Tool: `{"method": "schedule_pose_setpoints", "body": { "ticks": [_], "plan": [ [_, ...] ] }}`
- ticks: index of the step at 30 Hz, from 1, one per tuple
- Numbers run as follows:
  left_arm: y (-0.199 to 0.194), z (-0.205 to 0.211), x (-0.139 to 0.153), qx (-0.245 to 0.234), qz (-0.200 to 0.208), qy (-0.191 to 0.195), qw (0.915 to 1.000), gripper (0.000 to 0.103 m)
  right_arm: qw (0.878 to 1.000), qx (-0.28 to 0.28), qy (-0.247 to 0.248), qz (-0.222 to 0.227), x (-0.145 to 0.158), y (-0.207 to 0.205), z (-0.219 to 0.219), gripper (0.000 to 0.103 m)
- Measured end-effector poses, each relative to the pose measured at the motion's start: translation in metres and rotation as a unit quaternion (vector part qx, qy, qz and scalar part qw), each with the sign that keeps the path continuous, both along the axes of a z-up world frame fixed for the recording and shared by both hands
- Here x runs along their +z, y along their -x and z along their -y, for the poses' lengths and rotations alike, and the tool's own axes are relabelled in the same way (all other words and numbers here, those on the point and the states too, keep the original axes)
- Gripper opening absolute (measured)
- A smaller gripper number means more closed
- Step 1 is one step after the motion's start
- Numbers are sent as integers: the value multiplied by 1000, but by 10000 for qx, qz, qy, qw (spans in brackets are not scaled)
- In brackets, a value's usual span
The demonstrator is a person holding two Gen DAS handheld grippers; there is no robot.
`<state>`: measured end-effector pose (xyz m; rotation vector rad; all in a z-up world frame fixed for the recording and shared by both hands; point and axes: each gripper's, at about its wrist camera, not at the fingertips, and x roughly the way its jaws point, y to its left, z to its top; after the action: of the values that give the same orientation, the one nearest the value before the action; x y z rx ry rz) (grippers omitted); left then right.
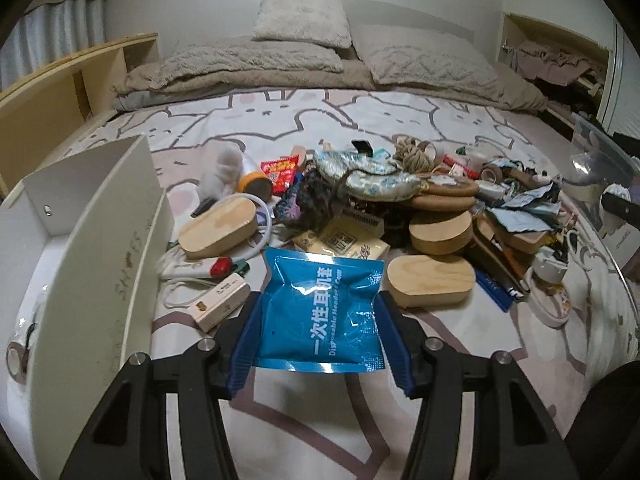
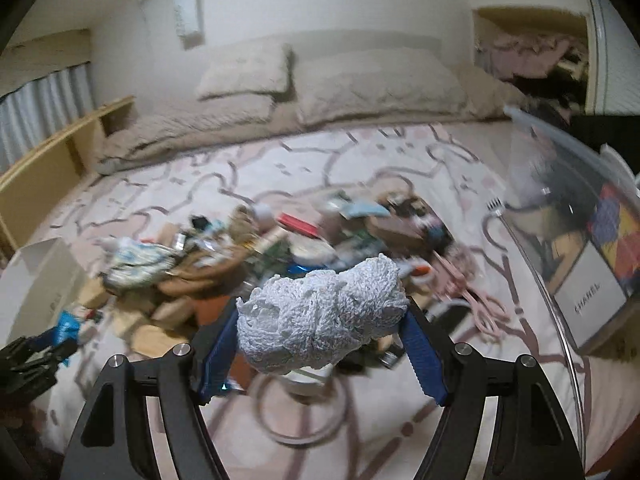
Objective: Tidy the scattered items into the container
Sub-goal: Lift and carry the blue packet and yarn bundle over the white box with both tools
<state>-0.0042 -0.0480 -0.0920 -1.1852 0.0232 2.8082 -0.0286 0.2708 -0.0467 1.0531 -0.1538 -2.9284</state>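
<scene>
Leftmost, white box [image 1: 80, 240]: open, set beside the pile [image 1: 400, 200] for short carries. Left gripper [image 1: 320, 320]: clamped on blue packet [image 1: 324, 308], held above the bedsheet [image 1: 320, 420] near that box. Right gripper [image 2: 320, 320]: clamped on white knit bundle [image 2: 320, 316] (view blurred), lifted over the pile. Clear bin [image 2: 560, 220]: far right, already holding items.
</scene>
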Motion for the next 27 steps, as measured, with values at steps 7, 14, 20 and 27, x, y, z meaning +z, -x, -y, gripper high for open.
{"method": "schedule_pose_setpoints", "body": {
  "ticks": [7,14,20,27],
  "plan": [
    [-19,9,43,15,-458,29,9989,56,9993,284,-31,-227,26,-8,27,76],
    [-36,24,85,74,-898,87,9959,56,9982,465,99,-367,41,-13,46,76],
    [-51,36,109,194,-1175,107,9928,56,9956,731,98,-576,57,-22,69,76],
    [-71,58,129,362,-1420,-39,9892,56,9917,1042,190,-728,76,-30,94,76]
  ]
}}
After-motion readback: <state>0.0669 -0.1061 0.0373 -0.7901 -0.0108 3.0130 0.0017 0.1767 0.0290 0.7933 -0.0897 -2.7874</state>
